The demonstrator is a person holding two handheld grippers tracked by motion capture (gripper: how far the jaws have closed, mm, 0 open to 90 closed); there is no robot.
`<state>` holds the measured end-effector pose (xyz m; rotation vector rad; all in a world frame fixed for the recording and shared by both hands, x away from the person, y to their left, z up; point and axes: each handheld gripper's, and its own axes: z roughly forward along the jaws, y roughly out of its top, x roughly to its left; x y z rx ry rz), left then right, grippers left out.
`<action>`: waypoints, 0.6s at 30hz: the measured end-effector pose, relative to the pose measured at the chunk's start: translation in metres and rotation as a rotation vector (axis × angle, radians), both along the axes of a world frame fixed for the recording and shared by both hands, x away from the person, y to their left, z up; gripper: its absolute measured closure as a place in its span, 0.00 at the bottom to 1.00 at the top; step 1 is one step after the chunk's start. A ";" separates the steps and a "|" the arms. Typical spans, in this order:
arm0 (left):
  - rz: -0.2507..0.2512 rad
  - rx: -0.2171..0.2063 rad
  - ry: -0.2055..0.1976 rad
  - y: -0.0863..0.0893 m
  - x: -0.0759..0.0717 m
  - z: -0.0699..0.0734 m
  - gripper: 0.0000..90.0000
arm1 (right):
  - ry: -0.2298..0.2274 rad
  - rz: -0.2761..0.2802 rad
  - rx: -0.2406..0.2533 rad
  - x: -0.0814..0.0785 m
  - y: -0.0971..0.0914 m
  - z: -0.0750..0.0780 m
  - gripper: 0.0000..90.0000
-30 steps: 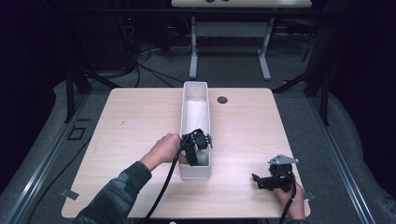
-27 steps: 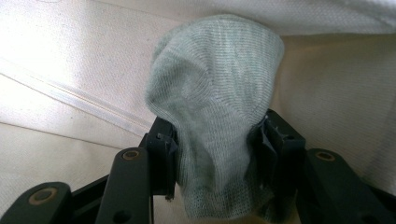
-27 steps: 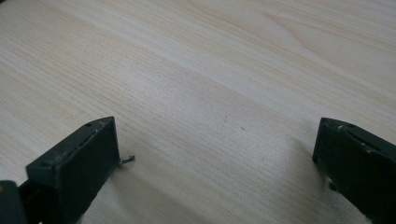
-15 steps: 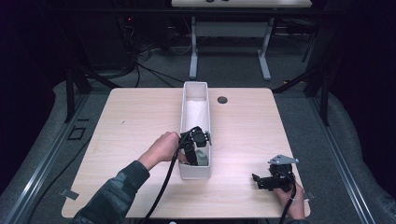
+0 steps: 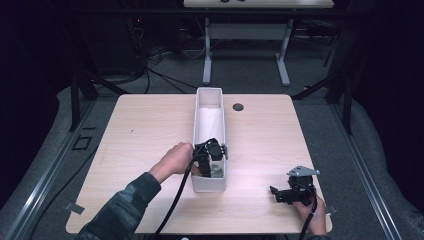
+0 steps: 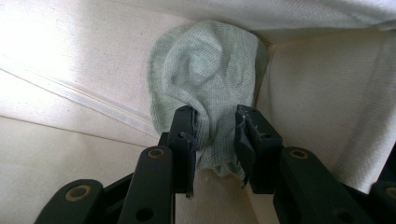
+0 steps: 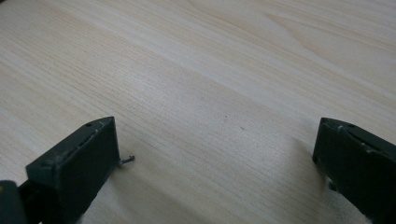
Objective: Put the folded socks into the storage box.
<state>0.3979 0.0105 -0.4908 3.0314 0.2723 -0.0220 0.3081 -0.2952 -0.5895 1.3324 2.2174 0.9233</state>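
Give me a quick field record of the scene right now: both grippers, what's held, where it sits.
left gripper: inside the near end of the bin, jaws have just been closing, now pinching the cloth
held item: pale green knit cloth, bunched in a corner of the bin
bin: long white fabric-lined bin, standing lengthwise mid-table
right gripper: jaws wide apart, nothing between them, low over the bare wooden table at its near right corner
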 end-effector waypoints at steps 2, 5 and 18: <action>0.001 -0.003 0.000 0.000 0.000 0.000 0.76 | 0.000 0.001 -0.001 0.000 0.000 0.000 0.00; -0.001 -0.017 -0.004 0.002 0.000 0.004 0.74 | 0.001 0.000 0.001 0.000 0.000 0.000 0.00; 0.077 -0.112 -0.058 0.015 0.002 0.022 0.27 | 0.000 0.000 0.000 0.000 0.000 0.000 0.00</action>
